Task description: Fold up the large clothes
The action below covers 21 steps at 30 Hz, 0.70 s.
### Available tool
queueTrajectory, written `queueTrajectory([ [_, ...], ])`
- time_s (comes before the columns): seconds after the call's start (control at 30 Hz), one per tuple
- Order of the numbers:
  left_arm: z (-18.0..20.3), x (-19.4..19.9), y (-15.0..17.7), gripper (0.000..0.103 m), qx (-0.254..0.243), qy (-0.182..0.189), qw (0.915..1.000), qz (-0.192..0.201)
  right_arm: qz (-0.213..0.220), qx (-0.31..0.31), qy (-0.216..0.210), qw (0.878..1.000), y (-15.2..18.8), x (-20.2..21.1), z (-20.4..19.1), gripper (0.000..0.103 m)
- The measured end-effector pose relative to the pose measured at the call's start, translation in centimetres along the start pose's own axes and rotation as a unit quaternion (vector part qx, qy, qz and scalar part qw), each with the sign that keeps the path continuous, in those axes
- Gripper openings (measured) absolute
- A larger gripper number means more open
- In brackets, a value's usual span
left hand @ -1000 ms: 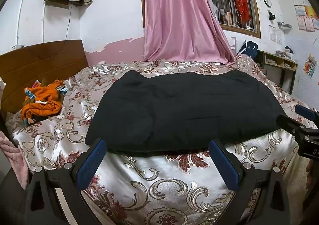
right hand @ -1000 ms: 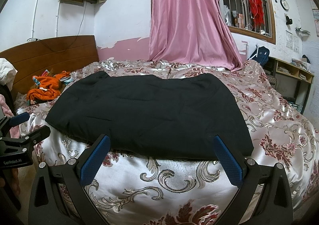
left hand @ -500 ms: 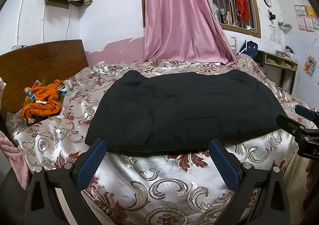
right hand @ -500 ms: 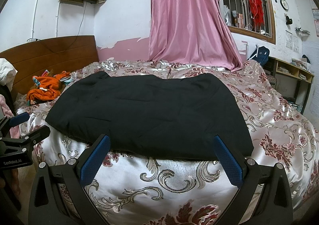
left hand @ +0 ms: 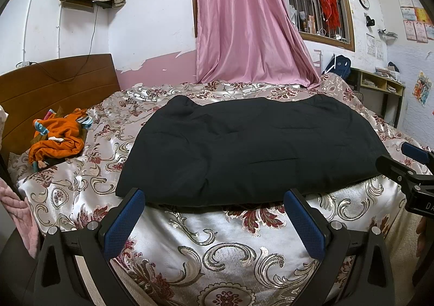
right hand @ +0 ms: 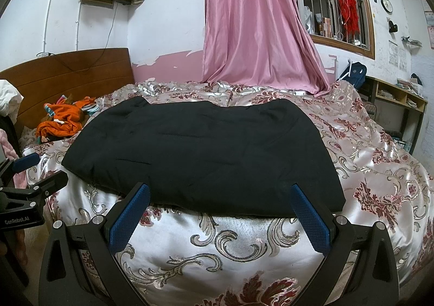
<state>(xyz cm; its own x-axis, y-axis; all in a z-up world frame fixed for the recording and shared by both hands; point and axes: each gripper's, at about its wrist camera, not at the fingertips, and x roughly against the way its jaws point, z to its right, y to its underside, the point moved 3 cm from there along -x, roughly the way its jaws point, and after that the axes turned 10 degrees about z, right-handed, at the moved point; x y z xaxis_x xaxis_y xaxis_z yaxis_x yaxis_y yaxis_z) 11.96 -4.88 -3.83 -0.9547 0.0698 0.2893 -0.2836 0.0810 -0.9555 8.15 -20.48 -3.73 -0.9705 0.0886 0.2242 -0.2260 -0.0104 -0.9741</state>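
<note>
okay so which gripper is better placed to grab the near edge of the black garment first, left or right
Neither clearly. Both the left gripper and right gripper are open, short of the black garment's near edge. Left faces its left near corner, right its right corner, so probably both together.

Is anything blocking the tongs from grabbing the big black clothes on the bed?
No. Both tongs, left and right, are open just before the black garment's near edge. Only bare bedspread lies between.

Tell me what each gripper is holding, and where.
Nothing. The left gripper and right gripper are both open, short of the black garment on the bed.
</note>
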Motion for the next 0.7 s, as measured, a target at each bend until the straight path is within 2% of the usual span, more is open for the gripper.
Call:
queueTrajectory([
  [0.53,0.05,-0.02,-0.03,0.103,0.003,0.0,1.0,-0.002,0.0,-0.001,0.001,1.0,-0.09,-0.05,-0.01,0.101],
  [0.7,-0.67,-0.24,0.26,0.103,0.02,0.02,0.9996,-0.006,-0.001,-0.001,0.001,1.0,-0.12,-0.07,-0.02,0.101],
])
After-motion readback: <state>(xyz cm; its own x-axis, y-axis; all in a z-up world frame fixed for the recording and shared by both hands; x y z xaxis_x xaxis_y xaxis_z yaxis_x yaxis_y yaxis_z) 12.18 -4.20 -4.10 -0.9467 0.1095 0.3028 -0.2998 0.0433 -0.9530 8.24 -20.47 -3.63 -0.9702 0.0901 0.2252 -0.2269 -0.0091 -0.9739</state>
